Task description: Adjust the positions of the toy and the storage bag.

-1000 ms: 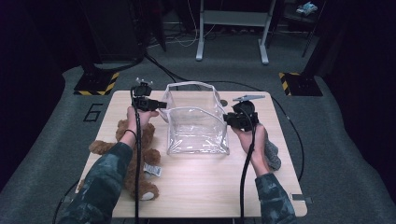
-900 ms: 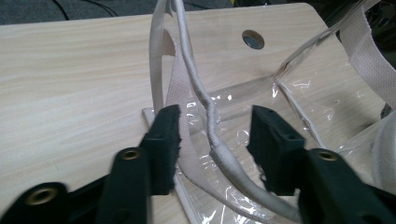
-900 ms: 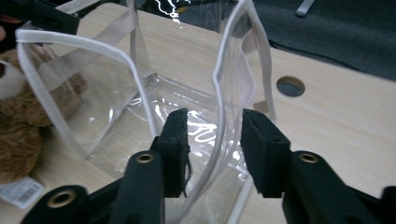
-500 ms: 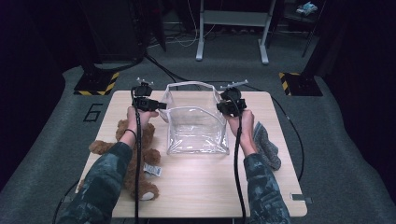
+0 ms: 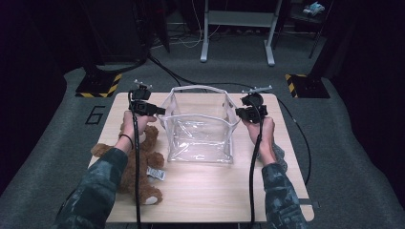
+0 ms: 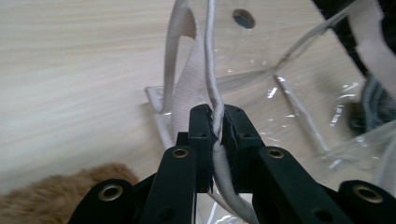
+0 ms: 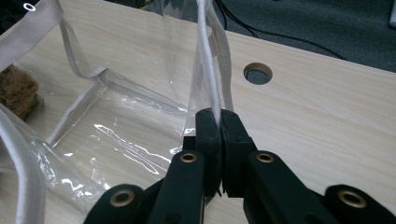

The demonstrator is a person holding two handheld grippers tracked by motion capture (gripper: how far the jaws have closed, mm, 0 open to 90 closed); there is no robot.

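A clear plastic bag [image 5: 200, 136] with white trim stands open in the middle of the table. My left gripper [image 5: 161, 112] is shut on the bag's left rim; in the left gripper view its jaws pinch the white trim [image 6: 215, 122]. My right gripper [image 5: 237, 112] is shut on the bag's right rim, with the white trim [image 7: 214, 105] clamped between its jaws. A brown teddy bear [image 5: 136, 164] lies on the table left of the bag, partly under the left forearm.
A grey cloth item [image 5: 279, 157] lies at the right edge, partly under the right forearm. The wooden table [image 5: 205, 195] has bare room in front of the bag. A round hole [image 7: 258, 73] pierces the tabletop near the right gripper. Cables trail to the floor.
My right gripper has moved forward along the bag's right side and closed on its rim. The bag's mouth now stands stretched wider. The left gripper kept its hold.
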